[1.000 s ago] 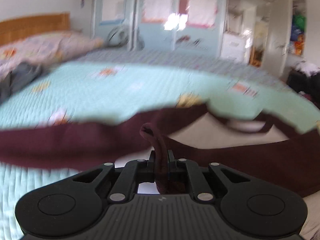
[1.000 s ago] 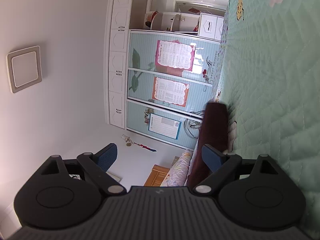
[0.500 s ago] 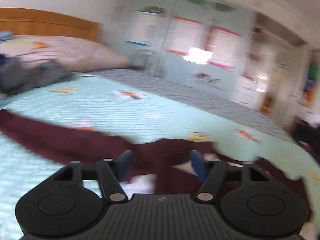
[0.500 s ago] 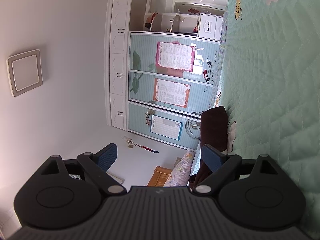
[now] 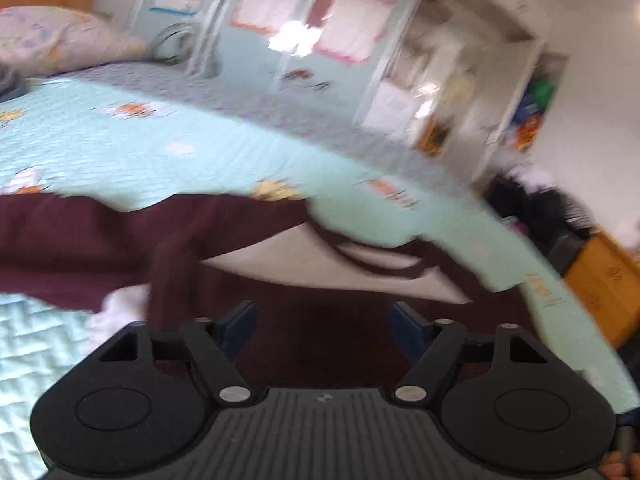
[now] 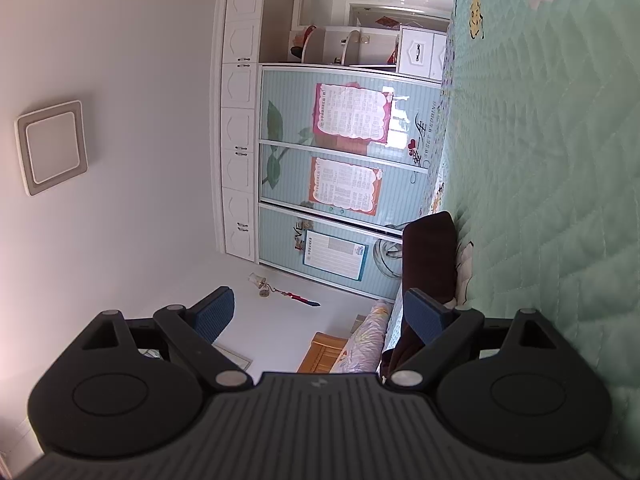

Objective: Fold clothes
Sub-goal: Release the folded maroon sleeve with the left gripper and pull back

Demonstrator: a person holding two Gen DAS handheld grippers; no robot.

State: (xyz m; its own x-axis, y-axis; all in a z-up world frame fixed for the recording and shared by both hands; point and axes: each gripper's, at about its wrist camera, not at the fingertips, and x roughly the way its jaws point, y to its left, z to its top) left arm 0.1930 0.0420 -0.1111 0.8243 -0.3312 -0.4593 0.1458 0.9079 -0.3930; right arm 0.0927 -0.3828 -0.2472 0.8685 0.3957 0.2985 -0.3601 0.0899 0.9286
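Hovering low over the bed, the left gripper [image 5: 322, 322] has just been opening, its jaws wide with the maroon garment [image 5: 120, 236] lying loose beneath and just beyond, long axis running left to right across the quilt [image 5: 100, 140]; the right gripper [image 6: 320, 312], released and empty, points past it, farther off

One maroon garment [image 5: 248, 236] is seen spread across one bed [image 5: 120, 152]. One pillow [image 5: 60, 36] is counted at the bed's head end. Three sliding wardrobe doors [image 6: 344, 176] are counted, and three posters [image 6: 352, 114] are seen on them. One tool [image 5: 322, 320] is shown per view, two altogether [image 6: 316, 312].
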